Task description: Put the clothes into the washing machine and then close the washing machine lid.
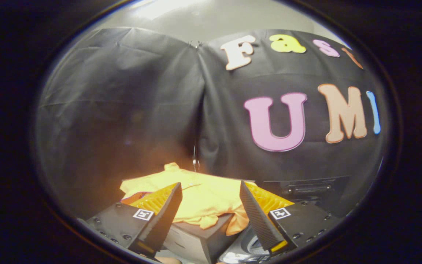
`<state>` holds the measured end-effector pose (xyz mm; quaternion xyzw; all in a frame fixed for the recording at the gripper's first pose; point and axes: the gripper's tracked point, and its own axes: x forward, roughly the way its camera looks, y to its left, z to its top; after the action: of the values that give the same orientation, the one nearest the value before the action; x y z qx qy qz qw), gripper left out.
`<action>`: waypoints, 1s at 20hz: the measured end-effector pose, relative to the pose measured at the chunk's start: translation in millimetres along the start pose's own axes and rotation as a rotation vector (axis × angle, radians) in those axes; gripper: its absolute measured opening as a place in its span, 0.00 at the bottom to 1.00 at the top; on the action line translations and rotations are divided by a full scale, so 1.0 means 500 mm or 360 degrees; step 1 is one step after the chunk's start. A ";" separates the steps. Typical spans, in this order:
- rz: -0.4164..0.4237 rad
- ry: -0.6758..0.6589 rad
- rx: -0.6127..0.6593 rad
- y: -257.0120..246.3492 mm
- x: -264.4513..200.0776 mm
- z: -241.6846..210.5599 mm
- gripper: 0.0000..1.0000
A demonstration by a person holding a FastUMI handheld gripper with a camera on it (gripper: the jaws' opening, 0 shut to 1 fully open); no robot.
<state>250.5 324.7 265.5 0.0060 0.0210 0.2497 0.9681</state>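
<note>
Fingers of the gripper (209,190) stand spread wide with nothing held, their tips apart over a yellow garment (203,200) that lies just ahead of and between them. The garment is crumpled on a dark box-like top (196,238), one edge drooping toward the washing machine's round opening (249,245) beside the right finger; beyond the garment hangs the black cloth wall (123,110)

Tongs-mounted fisheye, facing booth wall (123,110) (close)

The fingers (211,198) hide both edges of the yellow garment (203,200).
</note>
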 end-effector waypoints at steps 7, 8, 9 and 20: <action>-0.0027 0.0354 -0.0015 0.000 0.136 -0.096 1.00; -0.0020 0.0400 -0.0027 0.004 0.144 -0.109 1.00; -0.0018 0.0440 -0.0041 0.006 0.150 -0.121 1.00; 0.0022 0.0568 -0.0051 0.037 0.156 -0.161 0.57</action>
<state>306.5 378.6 182.8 -0.0537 0.1883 0.2536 0.9473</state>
